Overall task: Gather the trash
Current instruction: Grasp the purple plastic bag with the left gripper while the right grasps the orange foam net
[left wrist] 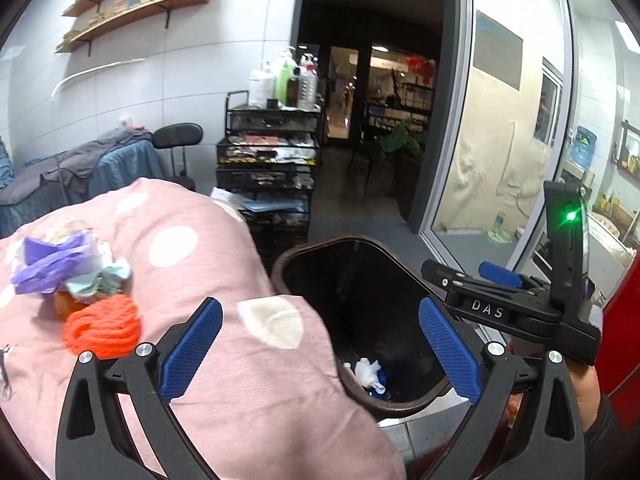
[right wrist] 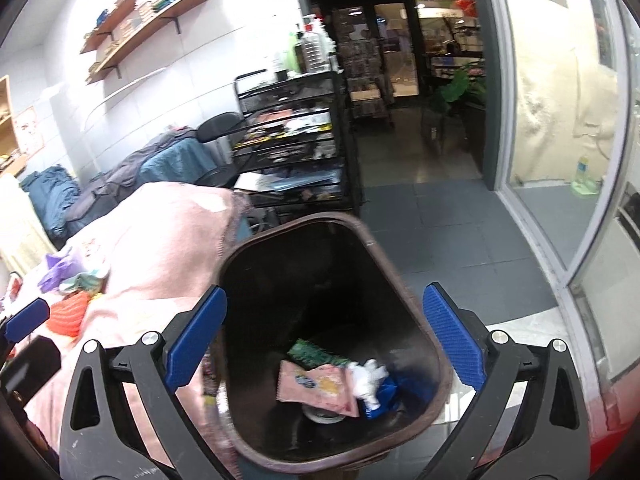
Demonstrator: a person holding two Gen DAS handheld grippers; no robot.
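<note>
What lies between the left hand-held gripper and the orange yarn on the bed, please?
Only bare pink polka-dot blanket separates the left hand-held gripper from the orange yarn, as the left wrist view shows.

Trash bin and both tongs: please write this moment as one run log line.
left tongs: open, empty | right tongs: open, empty, over trash bin | bin: wrappers inside | trash pile: on pink cover

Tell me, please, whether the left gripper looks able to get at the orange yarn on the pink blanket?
Probably yes. The left gripper is open and empty, and the orange yarn lies uncovered on the pink blanket just to its left, with nothing between them. Purple and teal scraps sit just behind the yarn.
</note>
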